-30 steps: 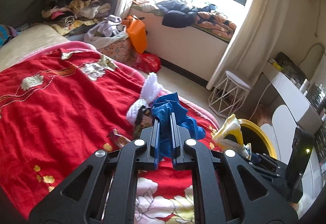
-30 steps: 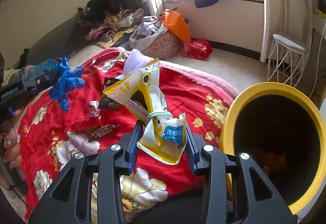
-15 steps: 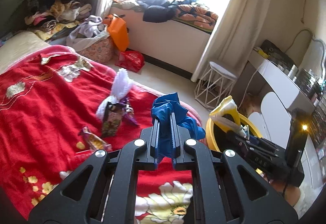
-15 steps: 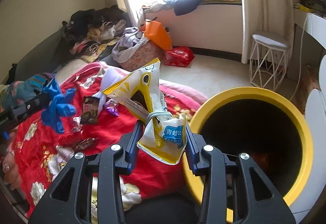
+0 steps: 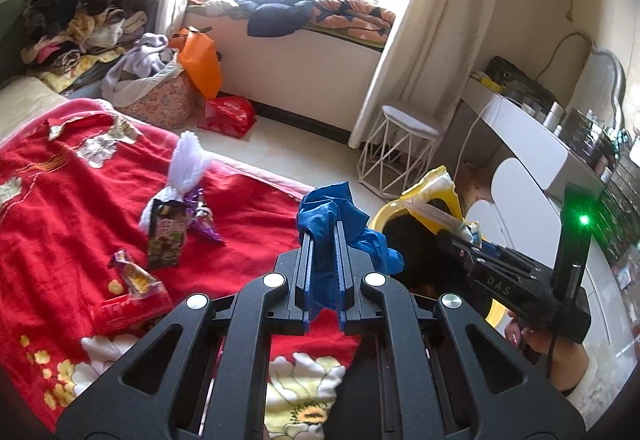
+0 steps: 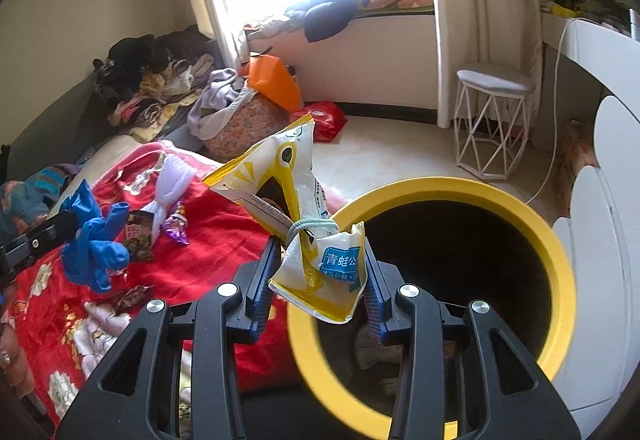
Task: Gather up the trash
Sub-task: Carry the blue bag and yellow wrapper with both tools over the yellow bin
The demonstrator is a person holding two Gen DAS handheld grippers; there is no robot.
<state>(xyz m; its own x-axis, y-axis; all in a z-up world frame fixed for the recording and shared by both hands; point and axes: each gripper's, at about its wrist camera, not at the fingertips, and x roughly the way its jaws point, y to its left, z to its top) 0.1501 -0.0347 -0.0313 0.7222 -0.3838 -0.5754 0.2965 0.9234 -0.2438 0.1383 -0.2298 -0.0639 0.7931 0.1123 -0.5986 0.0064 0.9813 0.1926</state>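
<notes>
My left gripper (image 5: 322,236) is shut on a crumpled blue glove (image 5: 340,211), held over the bed's edge; the glove (image 6: 94,240) also shows at the left of the right wrist view. My right gripper (image 6: 319,244) is shut on a yellow and white snack bag (image 6: 300,199) tied with a band, held over the near rim of the yellow trash bin (image 6: 556,252). In the left wrist view the bag (image 5: 434,191) and the bin's rim (image 5: 386,209) sit right of the glove. Loose wrappers (image 5: 168,232) and a white tissue wad (image 5: 188,159) lie on the red blanket (image 5: 60,207).
A white wire stool (image 6: 492,119) stands on the floor by the curtain. A floral basket with clothes (image 5: 160,95), an orange bag (image 5: 200,59) and a red bag (image 5: 228,115) sit beside the bed. A white dresser (image 5: 532,151) stands at the right.
Both grippers have swung right, away from the bed's middle toward the bin. The bin's mouth now sits under the bag, and the glove has neared the bin's rim.
</notes>
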